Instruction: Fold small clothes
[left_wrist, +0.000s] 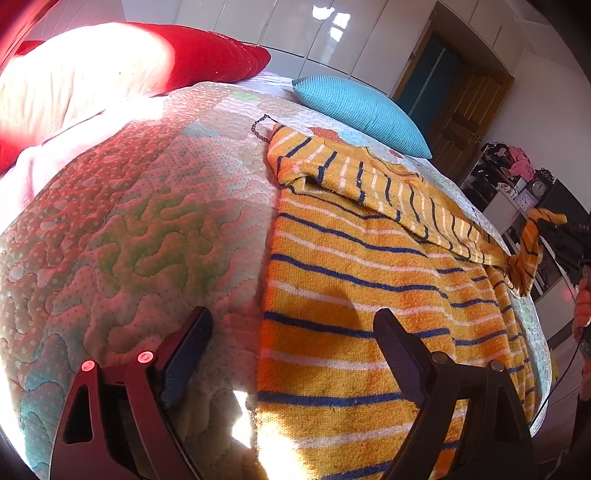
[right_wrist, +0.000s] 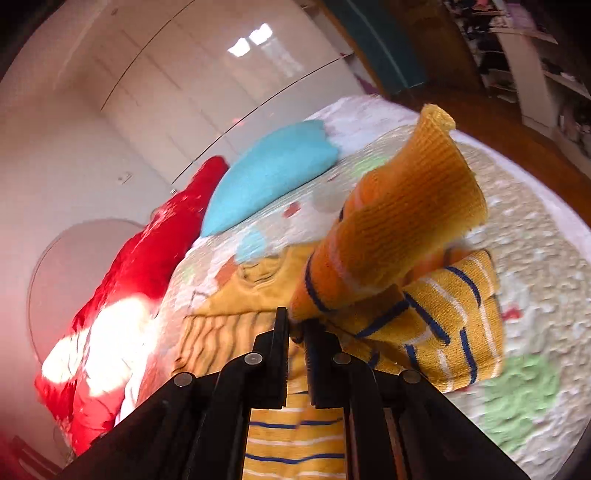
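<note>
Orange terry knit, banded with navy and white stripes — that is the small sweater (left_wrist: 354, 280) spread flat on the bed (left_wrist: 140, 221), its body lying to the right of the quilt's bare, stippled surface. One sleeve is already folded across the chest, its stripes running crosswise to those beneath.

Your left hand-held gripper (left_wrist: 291, 354) hangs just above the sweater's lower left edge with its fingers spread wide and nothing between them; one finger sits over the quilt, the other over the knit.

Your right hand-held gripper (right_wrist: 296, 332) is clenched on the other sleeve (right_wrist: 391, 236), pinching the fabric close behind the ribbed cuff, which flares upward in a soft cone — lifted clear of the bed. From the left wrist view that same sleeve shows as a raised strip at the far right.

At the head of the bed lie a ribbed turquoise pillow (left_wrist: 362, 114) and a plush red cushion (left_wrist: 207, 51), the latter washed out by sunlight.
</note>
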